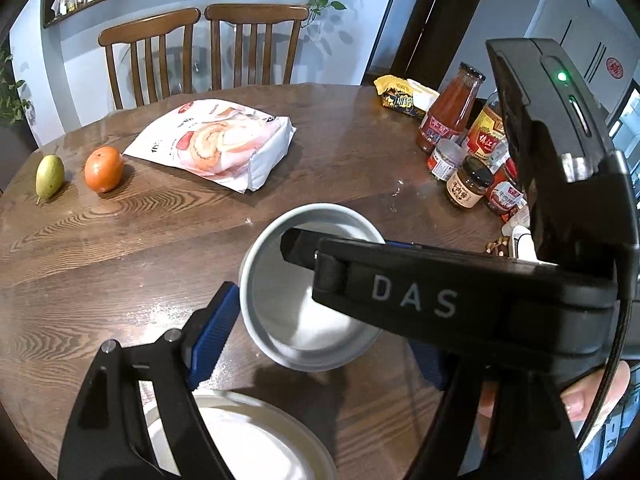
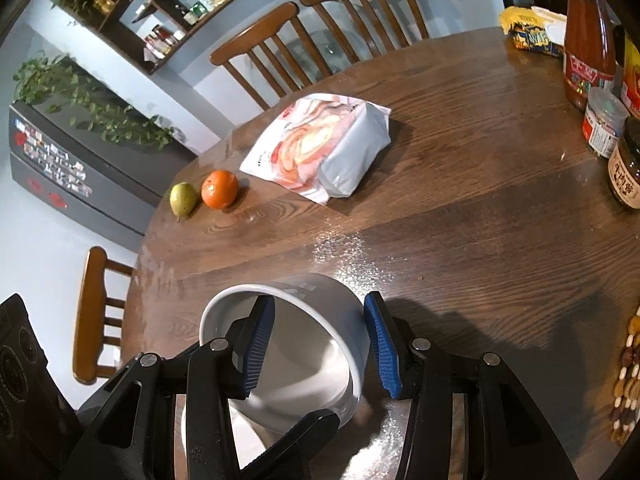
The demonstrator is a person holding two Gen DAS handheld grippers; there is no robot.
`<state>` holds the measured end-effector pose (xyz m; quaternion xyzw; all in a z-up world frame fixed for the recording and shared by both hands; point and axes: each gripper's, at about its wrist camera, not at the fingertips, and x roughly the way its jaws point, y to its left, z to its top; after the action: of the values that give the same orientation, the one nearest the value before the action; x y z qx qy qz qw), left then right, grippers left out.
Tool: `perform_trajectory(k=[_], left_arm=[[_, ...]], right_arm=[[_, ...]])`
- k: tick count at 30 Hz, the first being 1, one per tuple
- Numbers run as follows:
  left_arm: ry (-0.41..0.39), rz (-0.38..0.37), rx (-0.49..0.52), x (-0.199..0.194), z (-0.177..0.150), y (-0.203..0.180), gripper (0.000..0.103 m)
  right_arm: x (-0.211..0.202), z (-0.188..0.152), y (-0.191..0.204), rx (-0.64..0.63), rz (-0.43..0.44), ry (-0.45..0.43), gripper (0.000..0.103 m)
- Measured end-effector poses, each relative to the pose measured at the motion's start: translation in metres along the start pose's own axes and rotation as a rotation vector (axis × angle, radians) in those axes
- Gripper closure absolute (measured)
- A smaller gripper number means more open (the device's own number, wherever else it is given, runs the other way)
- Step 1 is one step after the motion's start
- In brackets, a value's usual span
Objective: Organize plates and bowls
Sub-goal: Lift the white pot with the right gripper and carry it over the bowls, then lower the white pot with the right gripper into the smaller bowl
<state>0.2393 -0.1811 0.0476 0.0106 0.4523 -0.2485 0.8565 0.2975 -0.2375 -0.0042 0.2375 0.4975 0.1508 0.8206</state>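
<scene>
Between the fingers of the left tool a grey bowl is held clear of the bench, tipped so that its mouth faces up and away. The jaws are set wide. The near blue pad is pressed to the outer wall, while the far pad is mostly hidden behind the right tool. That tool is about half open and straddles the bowl's wall, with one pad inside and the other against the outside. Whether the wall is actually clamped cannot be told. A thumb is seen behind the right tool's body.

Directly below, at the near edge of the bench, a white plate is partly covered by the left tool. Bare wood lies ahead and to the left of the bowl. Further off a bag is laid flat, with an orange and a pear near the left rim. On the right the bench is crowded with jars and bottles. Two chairs are drawn up at the far side.
</scene>
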Motion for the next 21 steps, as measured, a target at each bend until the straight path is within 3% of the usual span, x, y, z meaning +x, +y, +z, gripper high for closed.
perform_trajectory(k=[21], left_arm=[[-0.041,0.023,-0.02,-0.043,-0.013,0.008,0.026]], right_arm=[[-0.021,-0.012,0.039,-0.1,0.019,-0.052,0.053]])
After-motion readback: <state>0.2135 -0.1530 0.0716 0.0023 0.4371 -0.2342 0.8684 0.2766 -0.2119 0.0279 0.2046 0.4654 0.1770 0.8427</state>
